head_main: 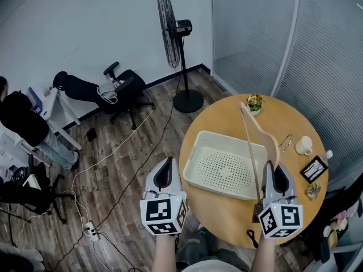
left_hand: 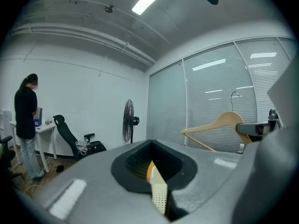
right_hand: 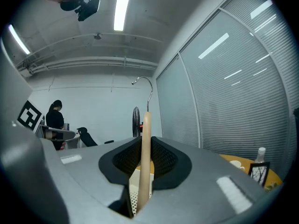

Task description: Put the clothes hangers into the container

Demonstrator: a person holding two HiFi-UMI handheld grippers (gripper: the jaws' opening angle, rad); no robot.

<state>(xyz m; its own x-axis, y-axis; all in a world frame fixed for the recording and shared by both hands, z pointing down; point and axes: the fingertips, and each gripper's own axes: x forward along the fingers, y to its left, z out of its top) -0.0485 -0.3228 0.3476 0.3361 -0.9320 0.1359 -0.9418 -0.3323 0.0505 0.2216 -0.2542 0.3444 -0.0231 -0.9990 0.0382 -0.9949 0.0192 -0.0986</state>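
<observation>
A wooden clothes hanger (head_main: 262, 130) with a metal hook (head_main: 286, 142) is held up over the right side of a white perforated container (head_main: 195, 157) on a round wooden table (head_main: 227, 208). My right gripper (head_main: 274, 171) is shut on the hanger's arm; in the right gripper view the wood (right_hand: 145, 162) runs up between the jaws to the hook (right_hand: 145, 85). Left of the table's edge, my left gripper (head_main: 164, 171) hangs over the floor, shut and holding nothing. The left gripper view shows the hanger (left_hand: 219, 125) at its right.
On the table's far and right side are a small flower pot (head_main: 254, 102), a white cup (head_main: 304, 145) and a picture frame (head_main: 313, 169). A standing fan (head_main: 176, 50), an office chair (head_main: 122, 89), floor cables and a person (head_main: 22, 120) lie to the left.
</observation>
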